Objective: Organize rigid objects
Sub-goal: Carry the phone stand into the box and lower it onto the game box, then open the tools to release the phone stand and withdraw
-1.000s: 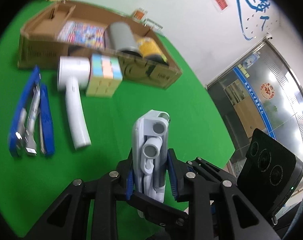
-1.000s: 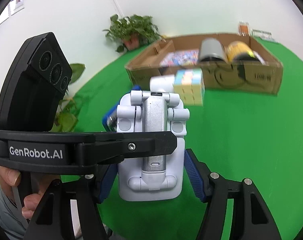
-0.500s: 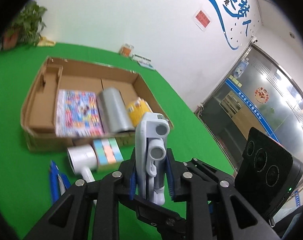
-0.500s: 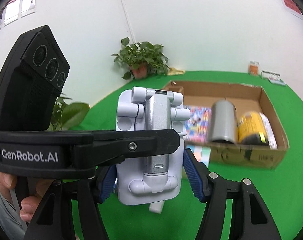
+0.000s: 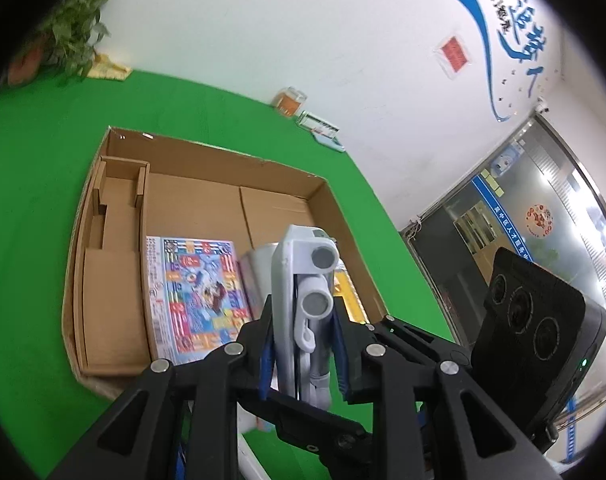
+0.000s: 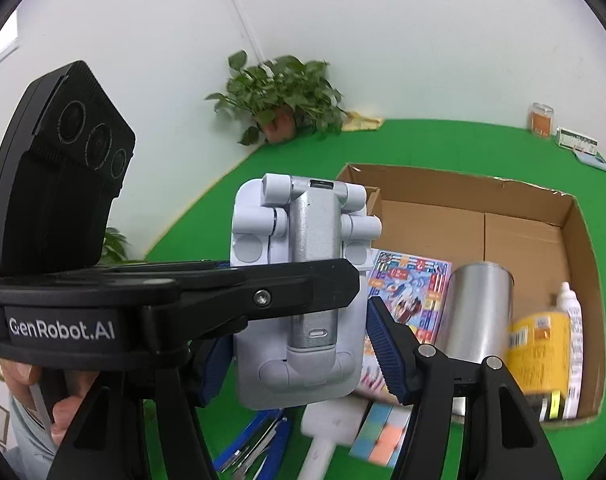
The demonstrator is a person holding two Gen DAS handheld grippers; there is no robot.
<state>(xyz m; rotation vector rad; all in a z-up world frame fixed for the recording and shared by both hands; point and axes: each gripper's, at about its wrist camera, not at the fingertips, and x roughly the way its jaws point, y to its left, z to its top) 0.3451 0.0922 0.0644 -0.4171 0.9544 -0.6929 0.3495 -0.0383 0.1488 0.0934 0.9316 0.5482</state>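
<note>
A white and grey folding phone stand [image 5: 303,272] [image 6: 303,240] hangs in the air, held by both grippers. My left gripper [image 5: 303,328] is shut on its thin edges; in the right wrist view this left gripper [image 6: 323,292] crosses in front of the stand. My right gripper [image 6: 303,360] is shut on the stand's wide sides, blue pads against it. Below and beyond lies an open cardboard box [image 5: 207,152] [image 6: 483,178] holding a colourful book [image 5: 195,280] [image 6: 411,292], a silver can [image 6: 479,304], a yellow can [image 6: 539,344] and a white bottle [image 6: 571,320].
On the green table in front of the box lie a white handheld device [image 6: 327,424], a pastel cube [image 6: 383,436] and a blue stapler [image 6: 255,440]. A potted plant [image 6: 279,100] and an orange jar [image 6: 541,118] stand by the wall. A person's hand [image 6: 35,392] grips the left handle.
Both grippers have risen with the stand and moved toward the box. The box's inside now shows from above, and the stapler, device and cube have dropped out of the left wrist view.
</note>
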